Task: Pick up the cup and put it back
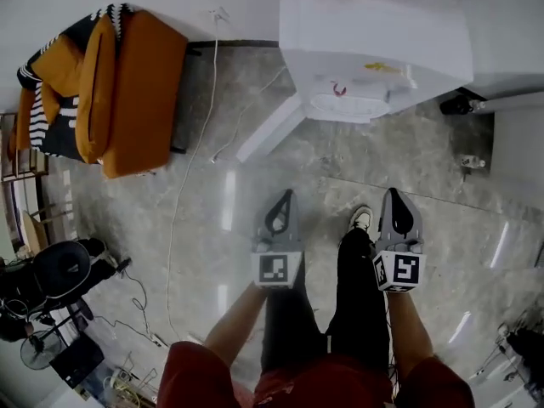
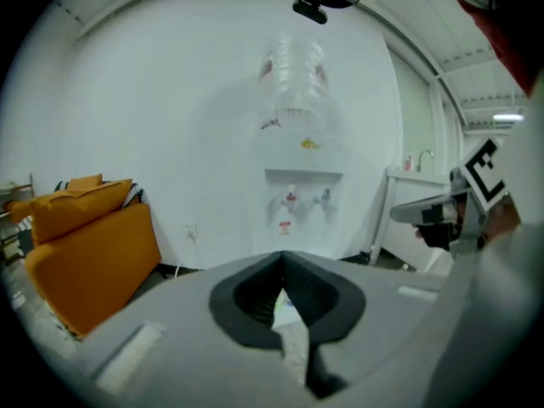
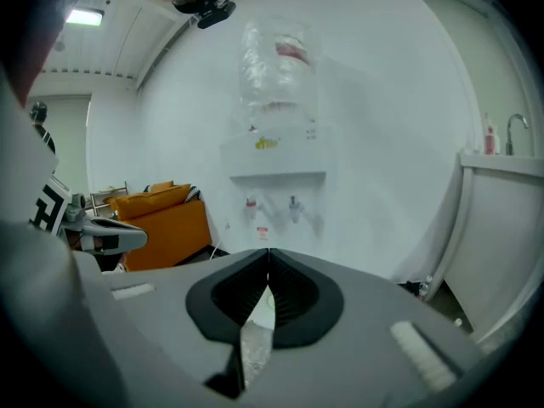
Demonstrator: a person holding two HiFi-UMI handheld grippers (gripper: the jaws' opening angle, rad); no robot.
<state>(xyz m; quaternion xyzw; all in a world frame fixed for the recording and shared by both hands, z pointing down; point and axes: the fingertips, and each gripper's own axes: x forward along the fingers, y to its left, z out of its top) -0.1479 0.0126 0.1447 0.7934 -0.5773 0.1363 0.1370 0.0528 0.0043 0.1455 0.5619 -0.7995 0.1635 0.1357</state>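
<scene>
Both tools hang low in front of the person, over the floor [image 1: 212, 228], pointing toward the dispenser [image 1: 374, 41]. The left tongs [image 1: 286, 195] are pressed together with nothing between them. The left gripper view shows the pads meeting at the tip, with only a sliver of floor behind. The right tongs [image 1: 396, 192] are likewise closed and empty.

I cannot make out the cup in any view. The tray [image 1: 348, 107] under the taps [image 2: 291, 201] is the likely spot, but from above it reads as a white blur, and neither gripper view shows a cup there. So the step in hand, as I judge it, is the approach, and no part of the task is done yet.

To do it well:
- **Get closer first.** The dispenser stands well apart from both tools.
- **Pick one tool.** Either lines up with the taps. Open it wide before it nears the tray, not at the last instant.
- **Come in level and low.** Pass under the taps so the two sides of the tongs go either side of the cup's wall rather than shoving it back.
- **Close gently.** A light cup probably crushes or tips easily.
- **Lift straight up.** Raise it only enough to clear the tray, which makes setting it back on the same spot simpler.
- **Keep the idle tool out of the way.** Hold it down and to its own side, clear of the bottle [image 3: 276, 62].
</scene>
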